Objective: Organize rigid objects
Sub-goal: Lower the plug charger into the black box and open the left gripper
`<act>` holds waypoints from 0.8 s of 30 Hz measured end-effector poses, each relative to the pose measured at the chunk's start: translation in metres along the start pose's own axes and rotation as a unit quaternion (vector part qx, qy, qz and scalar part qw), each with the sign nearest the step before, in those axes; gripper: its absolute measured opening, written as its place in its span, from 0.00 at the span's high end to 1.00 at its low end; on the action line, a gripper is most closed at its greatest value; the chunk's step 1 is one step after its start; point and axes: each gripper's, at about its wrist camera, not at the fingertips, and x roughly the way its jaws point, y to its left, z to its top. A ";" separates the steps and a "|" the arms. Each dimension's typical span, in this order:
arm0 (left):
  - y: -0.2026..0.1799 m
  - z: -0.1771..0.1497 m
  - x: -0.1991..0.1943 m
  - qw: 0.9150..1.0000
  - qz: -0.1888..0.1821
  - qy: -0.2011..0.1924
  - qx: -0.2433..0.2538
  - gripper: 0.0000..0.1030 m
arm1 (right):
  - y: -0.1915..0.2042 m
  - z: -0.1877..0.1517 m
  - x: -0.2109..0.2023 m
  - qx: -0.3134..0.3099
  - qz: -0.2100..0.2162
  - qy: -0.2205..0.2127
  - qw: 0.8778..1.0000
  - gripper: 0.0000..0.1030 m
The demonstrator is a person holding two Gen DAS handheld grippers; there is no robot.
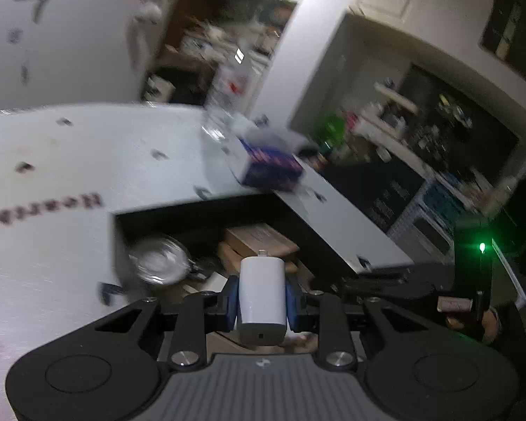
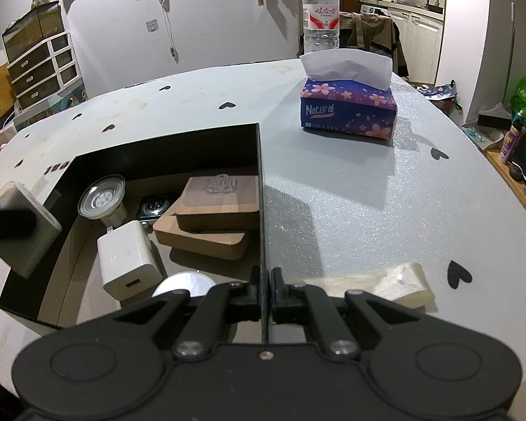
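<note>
My left gripper (image 1: 262,293) is shut on a white charger block (image 1: 262,301), its blue pads (image 1: 229,301) pressing both sides. It hangs above the open black box (image 1: 193,214); this view is blurred. In the right wrist view the same block (image 2: 21,224) shows as a blurred shape at the box's left edge. My right gripper (image 2: 264,280) is shut on the thin right wall of the black box (image 2: 164,147). Inside the box lie another white charger (image 2: 129,263), a clear suction cup (image 2: 101,196), two stacked wooden boards (image 2: 210,217) and a white round disc (image 2: 184,282).
A blue flowered tissue box (image 2: 347,112) stands on the grey table (image 2: 368,193) behind the black box, with a water bottle (image 2: 321,17) beyond it. A cream strip (image 2: 385,286) lies right of my right gripper. The table edge curves away on the right.
</note>
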 end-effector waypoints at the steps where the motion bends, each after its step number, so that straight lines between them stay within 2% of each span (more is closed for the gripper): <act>1: -0.001 0.001 0.008 1.000 -0.006 0.013 0.001 0.73 | 0.000 0.000 0.000 0.000 0.000 0.000 1.000 0.95; 5: -0.001 0.000 0.031 0.998 -0.031 0.057 0.005 0.73 | 0.000 0.000 0.000 0.000 0.001 0.000 1.000 0.95; 9: -0.005 -0.005 0.044 0.996 -0.034 0.082 0.023 0.73 | 0.001 0.001 0.000 0.000 0.002 0.000 1.000 0.95; 11: -0.006 -0.006 0.045 0.995 -0.033 0.087 0.029 0.65 | 0.000 0.000 0.000 0.001 0.002 0.000 1.000 0.95; 12: -0.005 -0.006 0.043 0.995 -0.037 0.085 0.027 0.51 | 0.001 0.001 0.000 0.002 0.002 0.000 1.000 0.95; 13: -0.006 -0.005 0.043 0.995 -0.044 0.082 0.027 0.47 | 0.001 0.001 0.000 0.002 0.002 0.001 1.000 0.95; 24: -0.011 -0.005 0.035 0.995 -0.042 0.085 0.031 0.47 | 0.002 0.001 0.001 0.002 -0.001 0.002 1.000 0.95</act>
